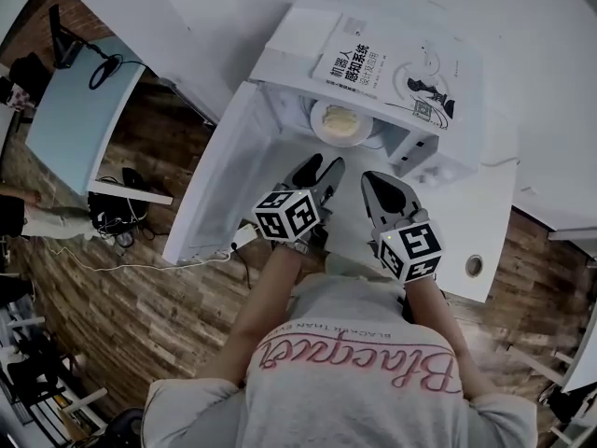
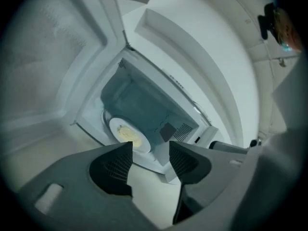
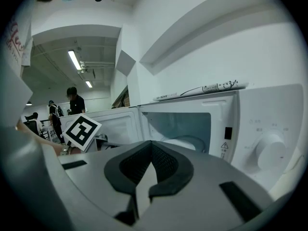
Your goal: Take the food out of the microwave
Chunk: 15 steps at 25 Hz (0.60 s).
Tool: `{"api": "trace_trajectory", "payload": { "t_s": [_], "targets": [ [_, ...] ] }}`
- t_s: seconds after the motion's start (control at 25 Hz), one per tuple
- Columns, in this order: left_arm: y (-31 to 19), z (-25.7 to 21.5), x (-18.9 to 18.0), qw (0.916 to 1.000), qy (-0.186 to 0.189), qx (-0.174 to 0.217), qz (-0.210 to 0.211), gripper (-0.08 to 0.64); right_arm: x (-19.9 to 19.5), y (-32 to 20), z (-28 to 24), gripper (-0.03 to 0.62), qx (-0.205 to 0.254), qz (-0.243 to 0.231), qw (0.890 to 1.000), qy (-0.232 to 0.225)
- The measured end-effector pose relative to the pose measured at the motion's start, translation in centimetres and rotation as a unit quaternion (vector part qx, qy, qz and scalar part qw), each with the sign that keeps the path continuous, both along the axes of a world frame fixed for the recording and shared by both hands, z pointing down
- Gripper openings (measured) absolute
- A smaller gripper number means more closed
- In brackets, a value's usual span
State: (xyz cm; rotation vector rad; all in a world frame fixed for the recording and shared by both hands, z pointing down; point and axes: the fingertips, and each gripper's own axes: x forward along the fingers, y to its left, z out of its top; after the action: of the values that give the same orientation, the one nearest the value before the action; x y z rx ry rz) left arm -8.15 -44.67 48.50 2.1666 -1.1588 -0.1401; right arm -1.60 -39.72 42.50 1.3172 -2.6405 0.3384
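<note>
White microwave point(image 1: 438, 161), door point(image 1: 210, 194) swung fully aside to bare the cavity. Inside, plate of yellow food point(image 1: 340, 121), untouched. Left claw point(image 2: 150, 150) spread wide and empty, lined up on the plate, likely to pinch its rim. Right claw point(image 3: 150, 150) pressed together, empty, waiting alongside.

Plate's point(image 3: 185, 142) btm hidden behind right gripper point(image 3: 151, 146) in its view.

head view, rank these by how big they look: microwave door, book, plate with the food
1. microwave door, largest
2. book, lying on top of the microwave
3. plate, smallest

The open door swings out toward the camera, so nearness may enlarge it a bit, but the order still looks clear.
</note>
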Motion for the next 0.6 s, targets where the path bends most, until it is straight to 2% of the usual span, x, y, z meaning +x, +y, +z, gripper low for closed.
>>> {"api": "trace_trajectory", "payload": {
  "t_s": [0.16, 0.32, 0.4, 0.52, 0.6],
  "targets": [
    [-1.8, 2.5, -0.5, 0.9950, 0.068, -0.061, -0.042, 0.239, 0.6, -1.3, 0.7, 0.009, -0.011, -0.004, 1.000, -0.002],
    [-3.9, 4.1, -0.5, 0.9853, 0.121, -0.095, -0.074, 0.239, 0.9, -2.3, 1.4, 0.009, -0.023, -0.009, 1.000, -0.004],
    [-4.7, 4.7, -0.4, 0.9781, 0.150, -0.115, -0.088, 0.239, 1.0, -2.7, 1.7, 0.009, -0.028, -0.014, 1.000, -0.005],
    [-5.6, 5.6, -0.2, 0.9620, 0.206, -0.144, -0.108, 0.239, 1.3, -3.3, 2.1, 0.009, -0.035, -0.015, 0.999, -0.008],
    [-6.2, 5.9, 0.1, 0.9539, 0.230, -0.155, -0.116, 0.239, 1.6, -3.7, 2.4, 0.009, -0.039, -0.013, 0.999, -0.010]
  ]
}}
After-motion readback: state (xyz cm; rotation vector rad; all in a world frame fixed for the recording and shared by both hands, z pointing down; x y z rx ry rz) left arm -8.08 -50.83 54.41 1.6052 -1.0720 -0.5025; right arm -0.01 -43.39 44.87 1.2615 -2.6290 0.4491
